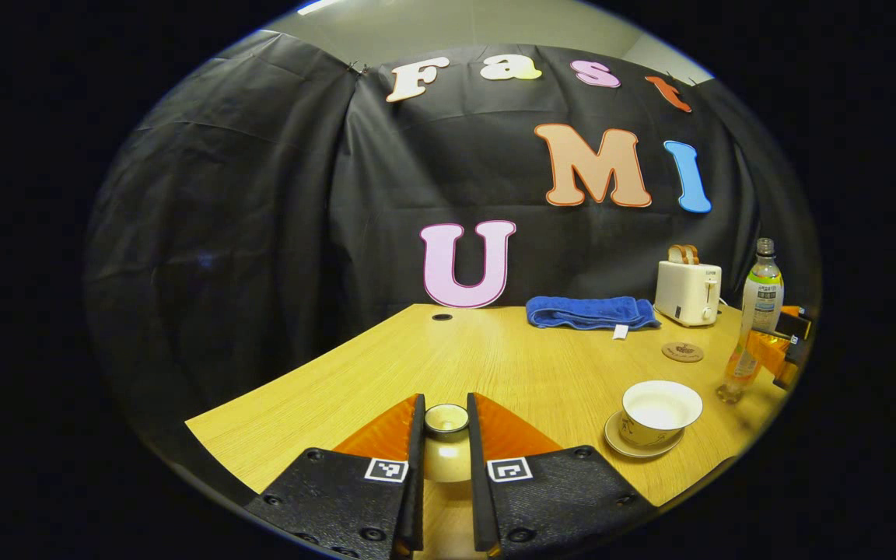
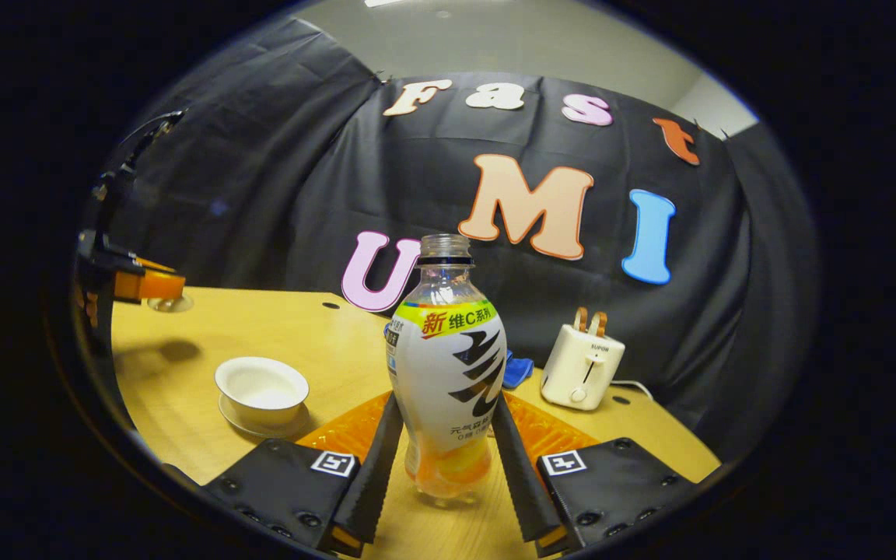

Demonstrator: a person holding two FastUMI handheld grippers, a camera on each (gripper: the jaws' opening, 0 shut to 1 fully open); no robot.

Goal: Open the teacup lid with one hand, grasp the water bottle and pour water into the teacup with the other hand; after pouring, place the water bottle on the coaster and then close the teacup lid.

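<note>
Black cloth hung behind a pale wooden table (image 1: 495, 365), and on that table the task stood half done. The left gripper (image 1: 446, 424) was pinching the teacup lid (image 1: 446, 420) by its knob, both fingers against it, holding it off to the side of the teacup (image 1: 661, 408), which sat open on its saucer (image 1: 638, 447). The right gripper (image 2: 448, 435) had its fingers pressed on the waist of the water bottle (image 2: 448, 365), uncapped, upright, its base apparently just above the table, though I could not tell for sure. Orange liquid showed only low in the bottle.

To my eye the pour was the next step, and that was where it might have gone wrong. With so little liquid, the bottle would have needed a steep tilt, and a smooth plastic waist held by two fingers could twist or slide in the grip. A tilt begun short of the cup would have wet the table or saucer, and a nudge to the rim could shift the cup.

Behind, the coaster (image 1: 682, 352) lay beyond the cup, well apart from it, with a white toaster (image 1: 687, 292) and a folded blue towel (image 1: 592, 313) near the wall. Nothing stood between bottle and cup.
</note>
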